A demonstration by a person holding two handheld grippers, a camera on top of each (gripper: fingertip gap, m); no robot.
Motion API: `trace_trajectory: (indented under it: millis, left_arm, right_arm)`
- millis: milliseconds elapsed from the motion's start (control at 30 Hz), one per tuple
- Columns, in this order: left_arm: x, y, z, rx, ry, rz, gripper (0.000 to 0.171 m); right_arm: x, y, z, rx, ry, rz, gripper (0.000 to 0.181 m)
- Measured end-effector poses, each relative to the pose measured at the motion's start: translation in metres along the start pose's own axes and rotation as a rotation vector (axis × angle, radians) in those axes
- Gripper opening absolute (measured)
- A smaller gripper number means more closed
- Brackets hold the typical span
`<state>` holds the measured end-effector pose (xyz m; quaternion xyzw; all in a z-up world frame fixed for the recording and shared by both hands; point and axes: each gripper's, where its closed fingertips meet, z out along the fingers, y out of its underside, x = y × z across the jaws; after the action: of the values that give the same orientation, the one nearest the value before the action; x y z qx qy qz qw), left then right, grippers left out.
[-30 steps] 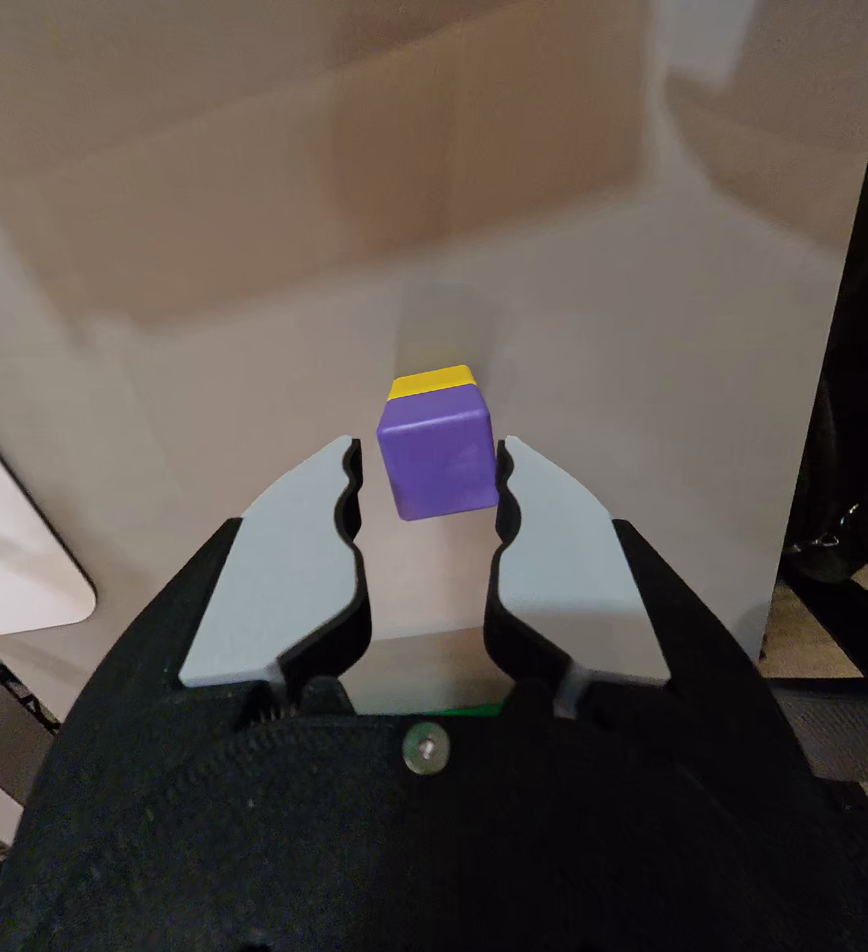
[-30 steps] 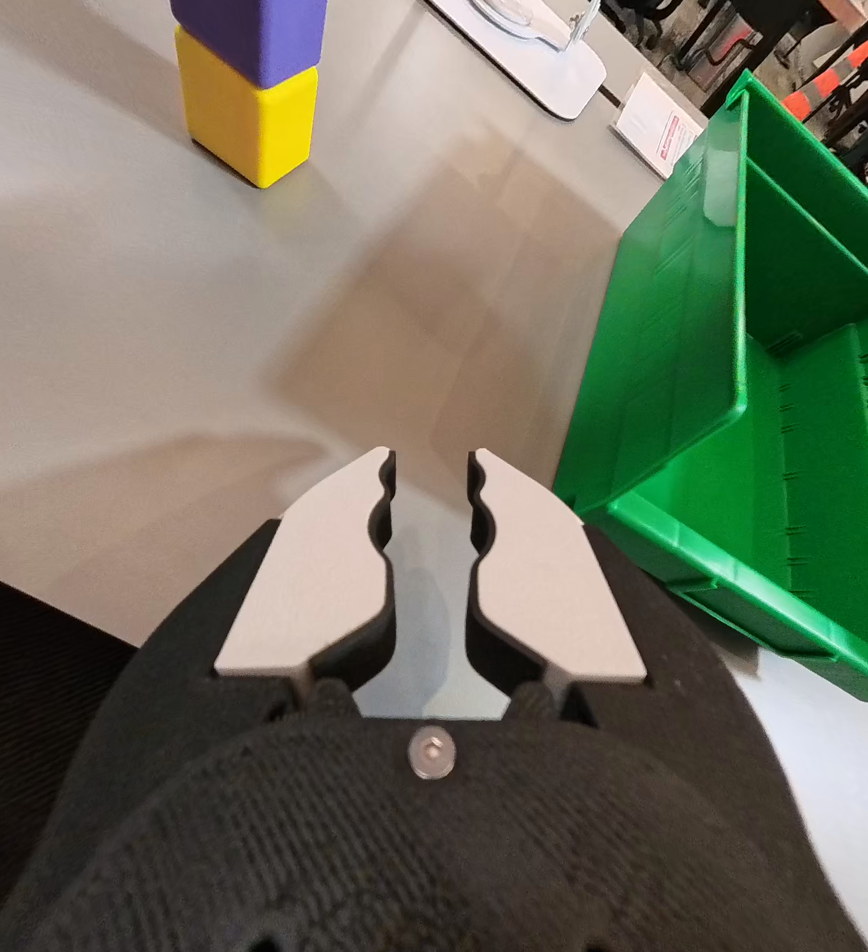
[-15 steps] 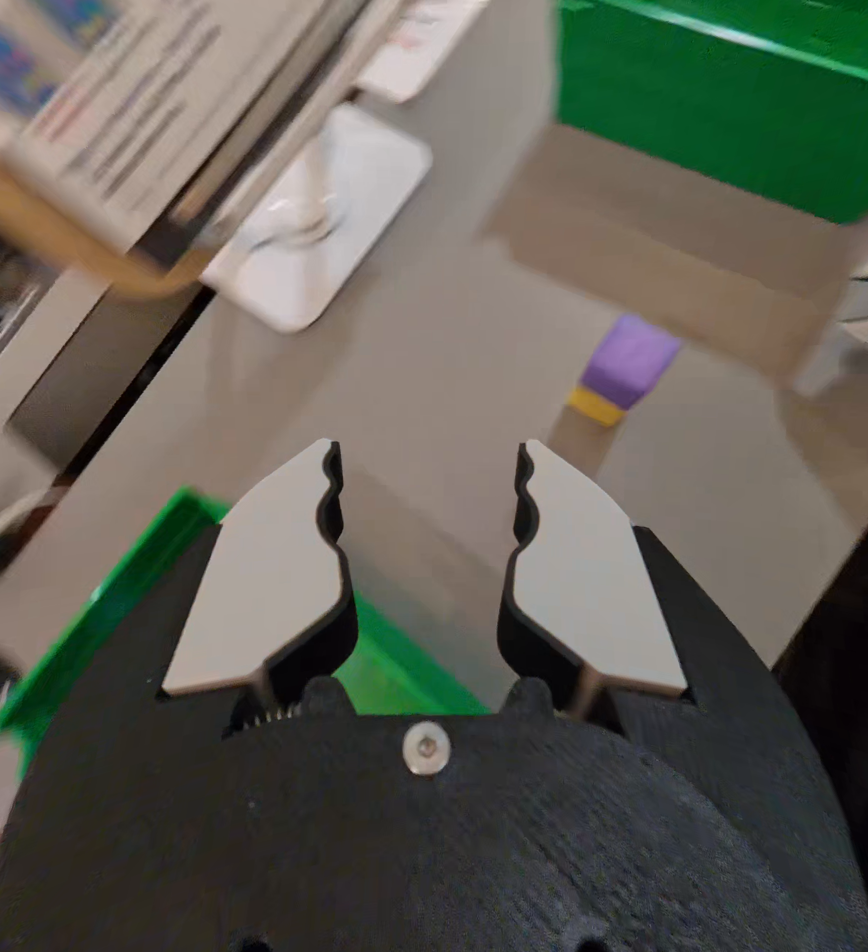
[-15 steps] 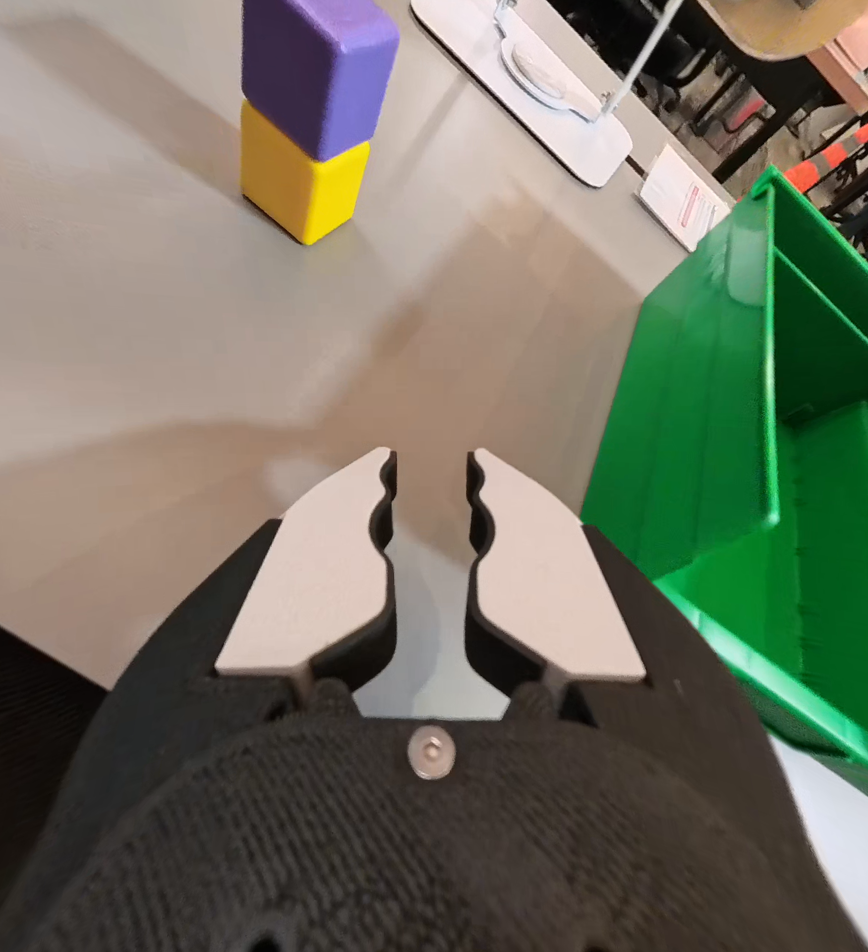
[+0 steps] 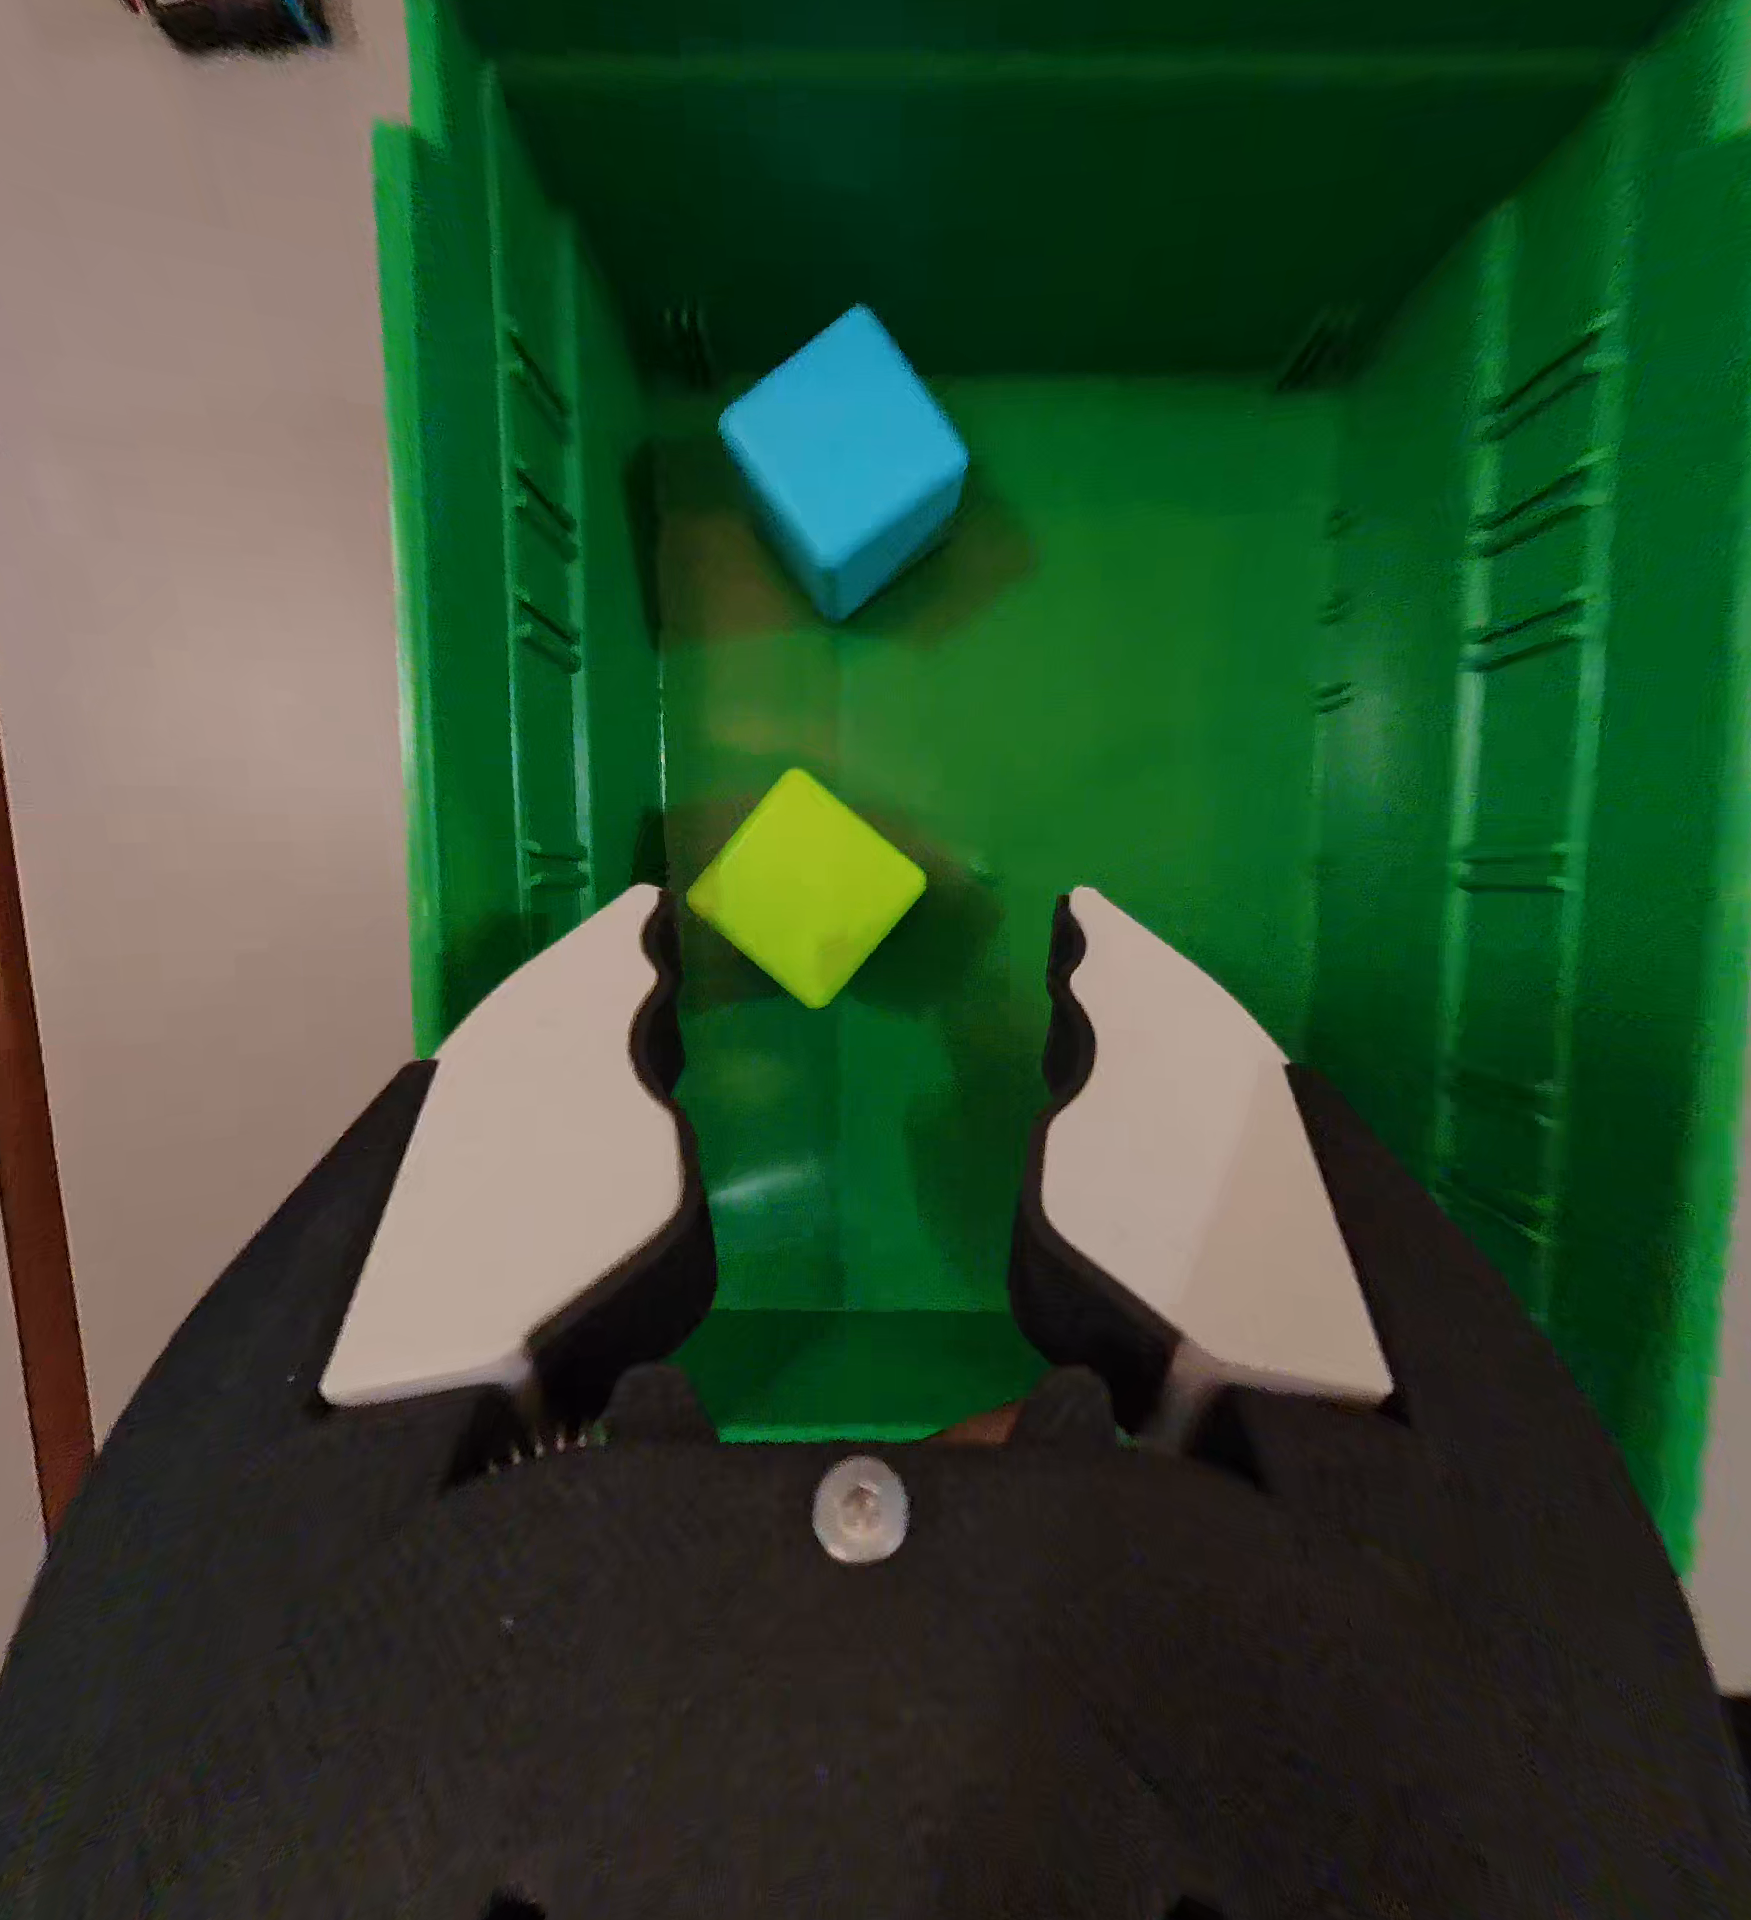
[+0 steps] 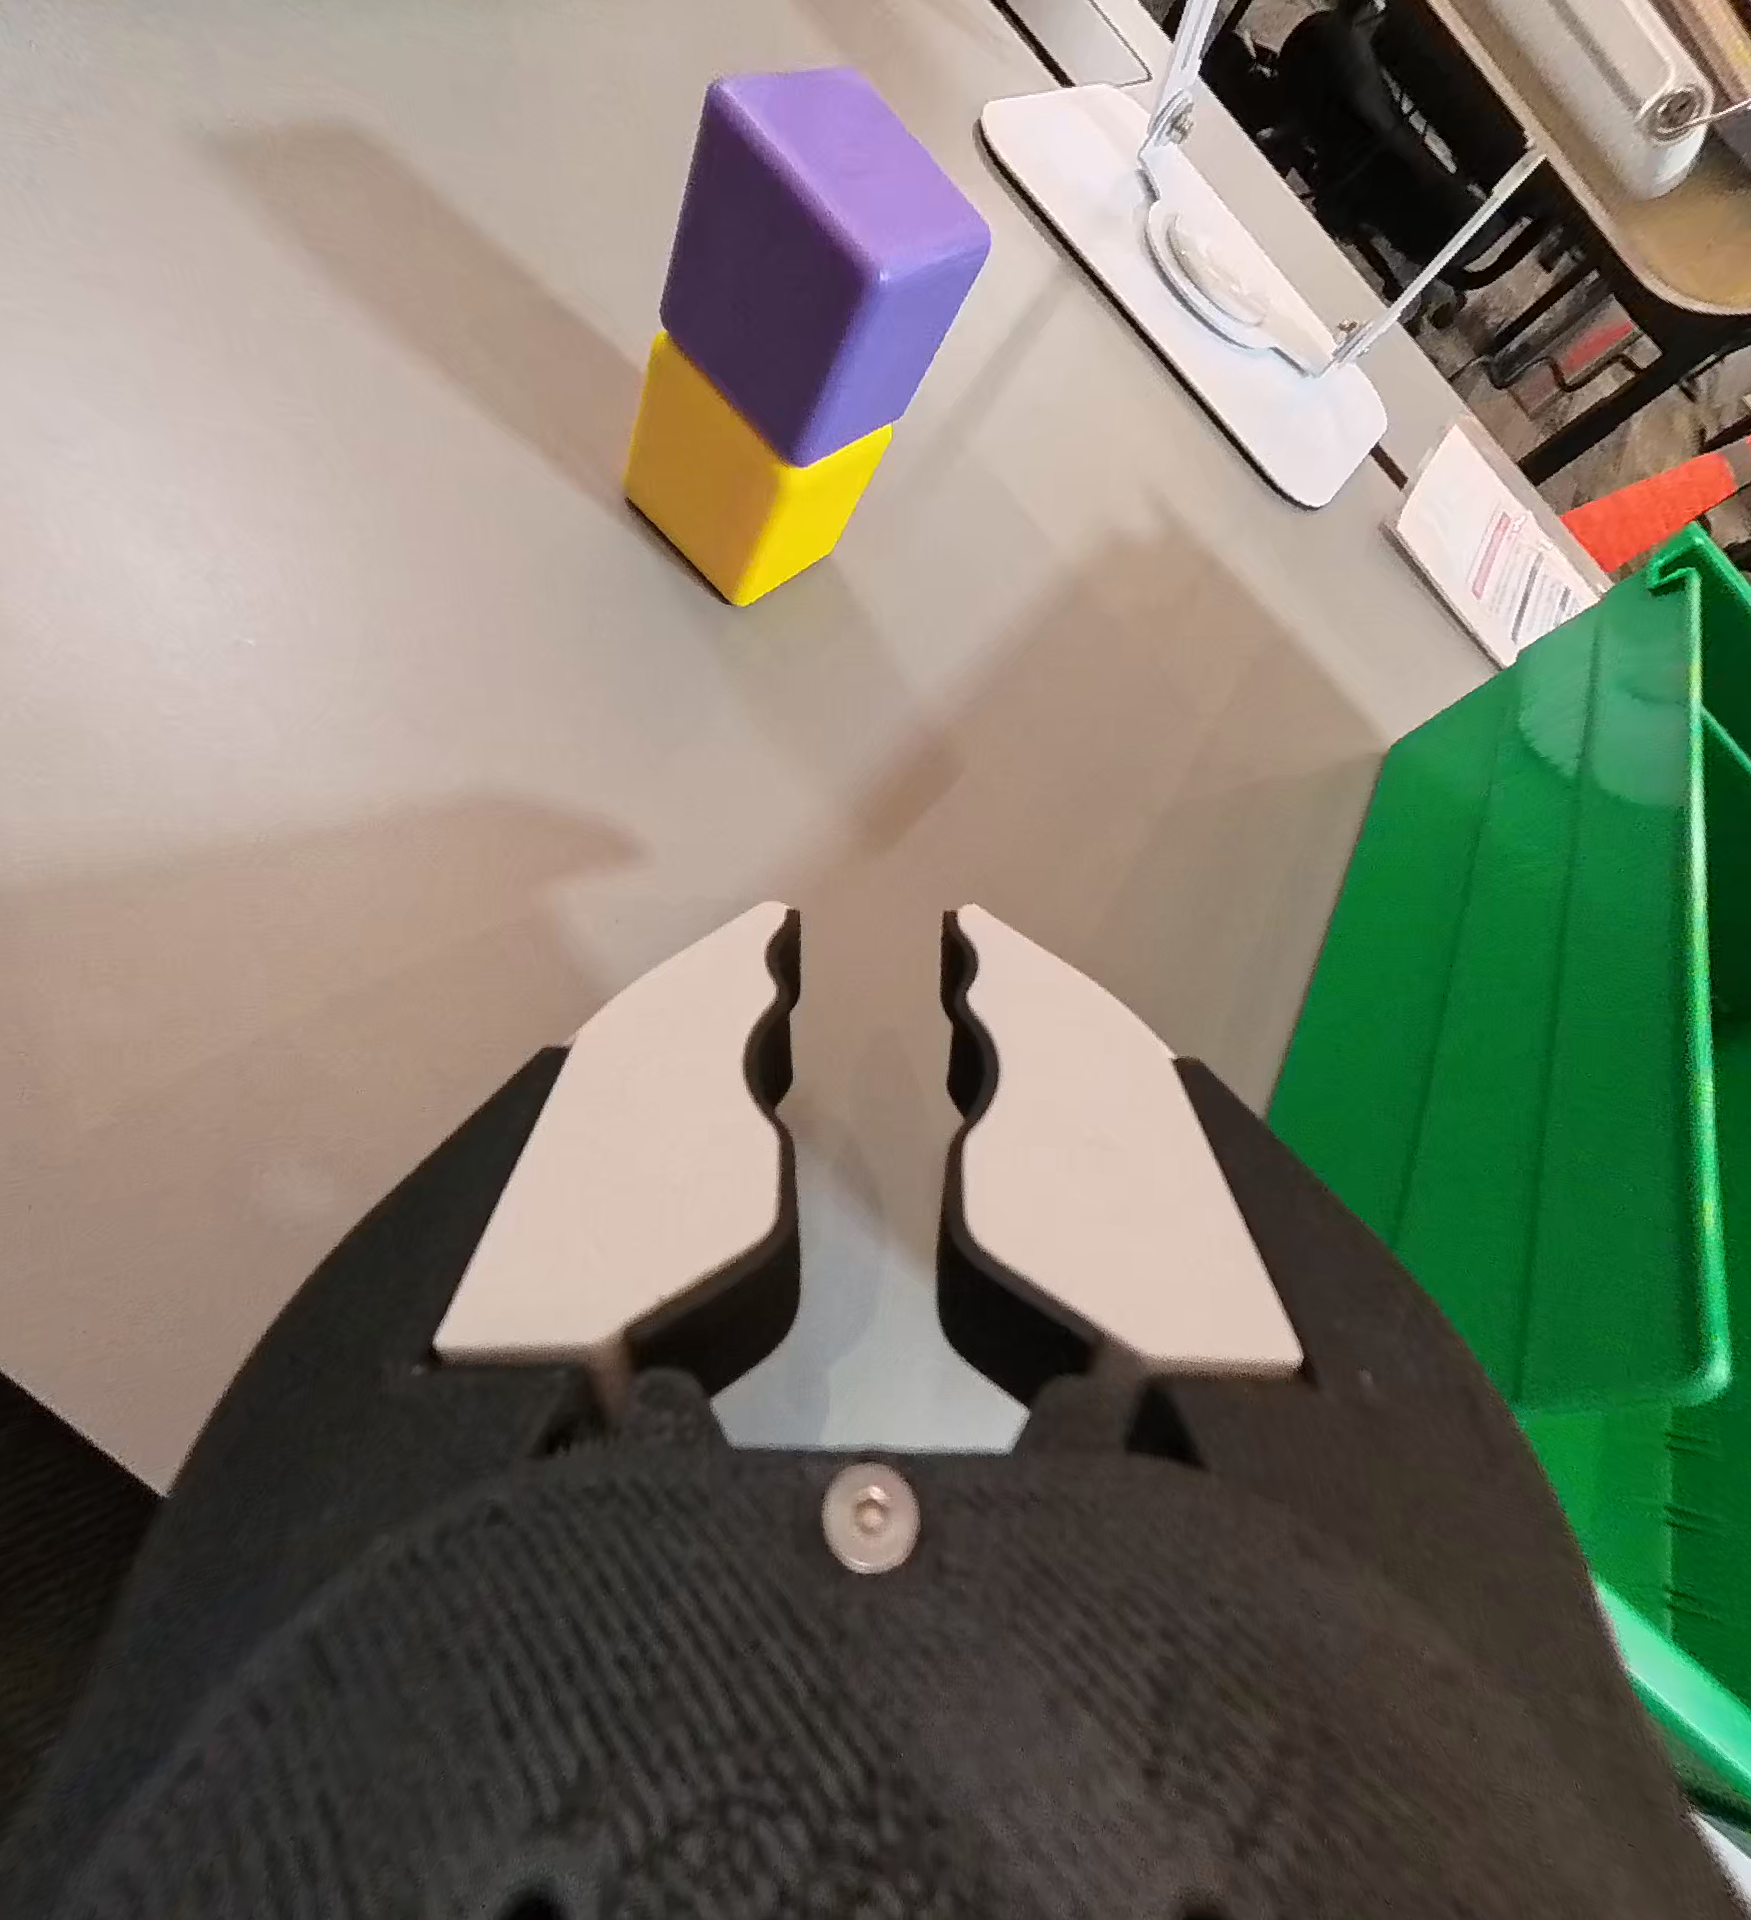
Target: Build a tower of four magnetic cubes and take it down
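Green plastic fills the left wrist view: a deep green plastic bin (image 5: 1536,727) with ribbed inner walls, seen from above, standing on a pale grey surface (image 5: 185,623). On the bin's floor lie two blocks, well apart from each other: a lime-green cube (image 5: 805,886) turned corner-on near the left wall, and a sky-blue cube (image 5: 843,457) farther in, close to the far wall. The left gripper (image 5: 858,904) hangs over the bin with its pale grey fingers (image 5: 528,1132) spread wide and nothing between them; the lime-green cube sits just beyond the left fingertip, and whether they touch cannot be told. In the right wrist view, the right gripper (image 6: 871,925) hovers above the same grey surface (image 6: 227,675) near its front edge, its fingers (image 6: 1089,1153) parted by a narrow gap and gripping nothing. Ahead of it, well apart, a purple block (image 6: 819,249) rests on top of a yellow cube (image 6: 746,499), the upper block twisted slightly off the lower one's lines. The green bin (image 6: 1536,1039) stands just to the right of this gripper. Toward the far edge of the surface sit a white flat stand base (image 6: 1183,312) with a thin metal arm and a white printed card (image 6: 1494,561).
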<state>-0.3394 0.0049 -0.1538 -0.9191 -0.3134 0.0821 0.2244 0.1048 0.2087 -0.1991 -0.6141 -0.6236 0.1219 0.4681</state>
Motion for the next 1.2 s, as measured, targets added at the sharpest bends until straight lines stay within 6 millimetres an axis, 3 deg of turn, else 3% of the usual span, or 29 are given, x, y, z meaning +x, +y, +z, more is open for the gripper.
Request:
trace_trajectory:
  millis: [233, 300, 433, 533, 733, 867, 1133, 1200]
  left_arm:
    - [-0.012, 0.019, 0.039, -0.135, -0.152, -0.015, 0.071]
    - [-0.021, 0.020, 0.043, -0.147, -0.221, -0.004, 0.068]
    - [-0.019, 0.024, 0.049, -0.163, -0.220, -0.002, 0.064]
    - [-0.017, 0.024, 0.049, -0.162, -0.188, 0.022, 0.064]
    - [0.022, 0.023, 0.044, -0.136, 0.076, 0.221, 0.063]
    - [0.033, 0.021, 0.045, -0.108, 0.116, 0.305, 0.063]
    - [0.034, 0.007, 0.040, -0.070, 0.116, 0.060, 0.064]
    - [0.027, 0.013, 0.041, -0.108, 0.073, 0.040, 0.064]
  right_arm:
    - [0.003, 0.002, -0.002, 0.000, 0.014, -0.005, 0.026]
    - [0.004, 0.003, -0.003, -0.001, 0.019, -0.008, 0.026]
    - [0.004, 0.003, -0.004, -0.001, 0.025, -0.011, 0.026]
    - [0.004, 0.003, -0.004, -0.003, 0.027, -0.017, 0.026]
    - [0.003, 0.003, -0.003, -0.004, 0.026, -0.024, 0.026]
    - [0.003, 0.002, -0.004, -0.003, 0.029, -0.026, 0.026]
    - [0.003, 0.003, -0.003, -0.007, 0.028, -0.032, 0.026]
    - [0.003, 0.003, -0.003, -0.007, 0.029, -0.032, 0.026]
